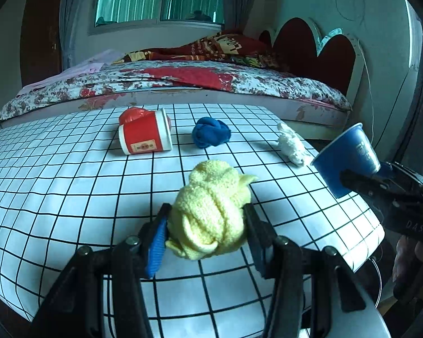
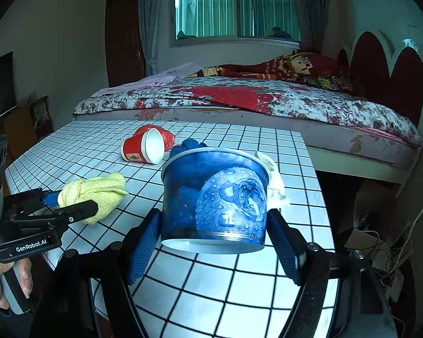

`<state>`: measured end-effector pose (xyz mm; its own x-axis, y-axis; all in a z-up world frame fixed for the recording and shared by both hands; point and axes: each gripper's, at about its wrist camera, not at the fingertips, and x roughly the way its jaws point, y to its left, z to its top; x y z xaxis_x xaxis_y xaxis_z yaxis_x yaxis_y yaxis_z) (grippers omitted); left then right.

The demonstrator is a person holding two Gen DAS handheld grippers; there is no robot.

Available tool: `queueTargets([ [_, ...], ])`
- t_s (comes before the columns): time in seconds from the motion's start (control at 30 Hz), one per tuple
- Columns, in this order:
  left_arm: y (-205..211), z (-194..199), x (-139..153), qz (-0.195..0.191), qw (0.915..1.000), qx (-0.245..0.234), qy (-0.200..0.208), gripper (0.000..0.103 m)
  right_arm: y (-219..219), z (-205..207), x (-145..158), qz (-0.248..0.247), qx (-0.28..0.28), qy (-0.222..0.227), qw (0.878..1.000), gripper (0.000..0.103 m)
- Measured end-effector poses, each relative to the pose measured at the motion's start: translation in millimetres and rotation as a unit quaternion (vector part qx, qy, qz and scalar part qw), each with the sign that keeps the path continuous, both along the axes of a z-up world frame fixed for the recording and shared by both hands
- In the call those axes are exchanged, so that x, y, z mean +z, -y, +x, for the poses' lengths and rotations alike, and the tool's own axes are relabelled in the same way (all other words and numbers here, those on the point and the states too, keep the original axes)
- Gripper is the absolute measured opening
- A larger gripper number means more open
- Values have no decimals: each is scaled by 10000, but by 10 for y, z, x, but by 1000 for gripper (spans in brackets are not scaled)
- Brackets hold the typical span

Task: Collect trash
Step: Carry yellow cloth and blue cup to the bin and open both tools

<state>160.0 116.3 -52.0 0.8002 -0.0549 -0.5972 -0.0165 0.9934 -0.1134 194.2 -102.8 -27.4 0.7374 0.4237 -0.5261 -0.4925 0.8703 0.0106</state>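
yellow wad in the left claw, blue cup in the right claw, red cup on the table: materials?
Yellow wad: knitted or terry fabric, matte and fuzzy; looped texture and soft folds show.
Blue cup: likely coated paper, slightly glossy; thin rolled rim, printed droplet picture, white base edge.
Red cup: probably paper too; white inside, rolled rim, printed label. It lies on its side on the grid-patterned table.

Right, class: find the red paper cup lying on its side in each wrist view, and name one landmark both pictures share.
Left wrist view: red paper cup lies upper centre-left on the checked tablecloth, left of the blue cloth ball.
Right wrist view: the cup lies centre-left, open mouth toward the camera, behind the yellow cloth.
Shared landmark: the floral bed behind the table.
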Motion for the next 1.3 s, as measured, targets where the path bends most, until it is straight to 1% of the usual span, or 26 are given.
queueTargets([
  [0.17, 224, -128, 31, -23, 9999, -156, 22, 52, 300, -170, 5, 83, -205, -9, 9998, 77],
  [0.4, 571, -311, 102, 43, 9992, -380, 139, 52, 721, -426, -24, 189, -497, -11, 9986, 77],
  [0.6, 867, -412, 145, 108, 9980, -578, 215, 52, 977, -574, -35, 236, -712, 66, 9972, 77],
  [0.83, 1143, -458, 196, 211, 9957, -842, 329, 52, 1237, -689, -63, 272, -944, 92, 9951, 77],
  [1.3, 1628, -493, 168, 197, 9900, -1358, 332, 52, 1707, -904, -152, 159, -1285, 54, 9916, 77],
])
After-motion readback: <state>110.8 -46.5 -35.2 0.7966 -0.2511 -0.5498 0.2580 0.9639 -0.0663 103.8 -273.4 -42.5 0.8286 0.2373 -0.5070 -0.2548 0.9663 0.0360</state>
